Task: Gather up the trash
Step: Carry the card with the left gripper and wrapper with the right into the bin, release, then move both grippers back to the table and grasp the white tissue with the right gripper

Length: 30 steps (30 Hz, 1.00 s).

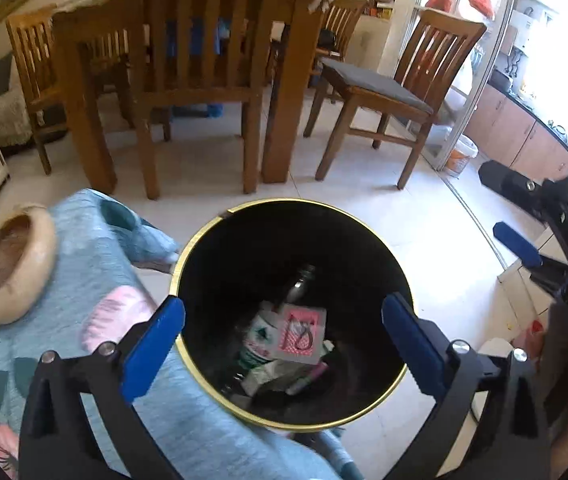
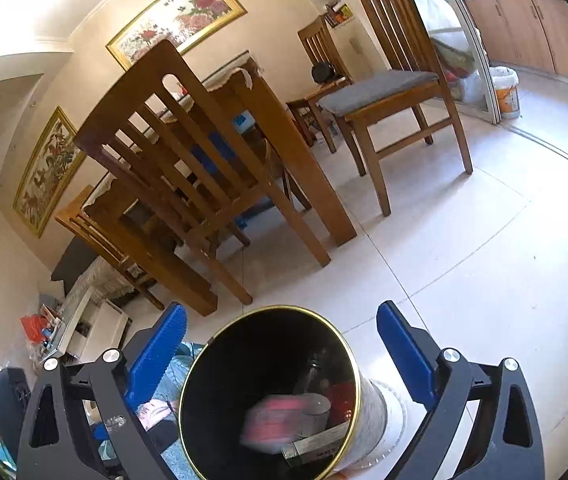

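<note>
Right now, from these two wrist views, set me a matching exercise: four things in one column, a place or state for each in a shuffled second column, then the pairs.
Things
1. trash bin
2. wooden bowl
3. pink card
4. left gripper

Places or states
A. lying among the rubbish inside the bin
B. open, with nothing between its fingers
C. standing on the tiled floor beside the blue cloth
D. resting on the blue cloth

Pairs: 1-C, 2-D, 3-A, 4-B

One bin, four chairs, two grippers.
</note>
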### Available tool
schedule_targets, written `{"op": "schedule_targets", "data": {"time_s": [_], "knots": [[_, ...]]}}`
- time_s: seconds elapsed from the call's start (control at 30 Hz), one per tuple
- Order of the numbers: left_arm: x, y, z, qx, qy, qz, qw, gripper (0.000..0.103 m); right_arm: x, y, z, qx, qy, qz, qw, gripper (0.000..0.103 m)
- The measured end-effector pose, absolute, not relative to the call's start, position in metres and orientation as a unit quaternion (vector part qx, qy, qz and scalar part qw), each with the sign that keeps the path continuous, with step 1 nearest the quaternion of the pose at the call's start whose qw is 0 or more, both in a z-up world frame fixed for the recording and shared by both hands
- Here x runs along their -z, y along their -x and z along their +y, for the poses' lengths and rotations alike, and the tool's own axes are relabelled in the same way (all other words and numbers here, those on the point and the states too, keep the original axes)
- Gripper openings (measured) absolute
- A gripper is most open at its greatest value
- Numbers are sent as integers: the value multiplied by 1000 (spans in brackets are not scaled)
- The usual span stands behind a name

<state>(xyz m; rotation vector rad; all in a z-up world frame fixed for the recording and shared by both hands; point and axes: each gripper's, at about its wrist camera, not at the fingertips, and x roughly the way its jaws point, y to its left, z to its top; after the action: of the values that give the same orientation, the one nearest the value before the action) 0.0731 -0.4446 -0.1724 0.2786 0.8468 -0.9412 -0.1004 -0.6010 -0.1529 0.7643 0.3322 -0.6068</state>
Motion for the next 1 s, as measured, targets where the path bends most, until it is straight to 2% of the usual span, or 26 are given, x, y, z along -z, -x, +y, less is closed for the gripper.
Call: {"op": "schedule_targets", "data": {"time_s": [0.13, 0.27, 0.47, 0.63, 0.77, 1.0], "knots": [[155, -68, -384, 407, -141, 357, 829, 100, 150, 74, -576, 246, -340, 192, 887, 95], [140, -65, -261, 330, -160, 313, 876, 100, 148, 15, -515, 151, -279, 268, 909, 95], [148, -92, -88, 176, -163, 310, 920, 100, 146, -74, -339, -62, -150, 352, 922, 98], [148, -104, 34, 92, -84, 316, 941, 100, 165, -142, -206, -178, -132, 394, 892, 99], [151, -103, 85, 74, -29, 318, 945, 100, 175, -191, -137, -183, -76, 424, 884, 99], [157, -107, 109, 77, 17, 338, 938, 100, 197, -230, -91, -160, -33, 461, 872, 99]]}}
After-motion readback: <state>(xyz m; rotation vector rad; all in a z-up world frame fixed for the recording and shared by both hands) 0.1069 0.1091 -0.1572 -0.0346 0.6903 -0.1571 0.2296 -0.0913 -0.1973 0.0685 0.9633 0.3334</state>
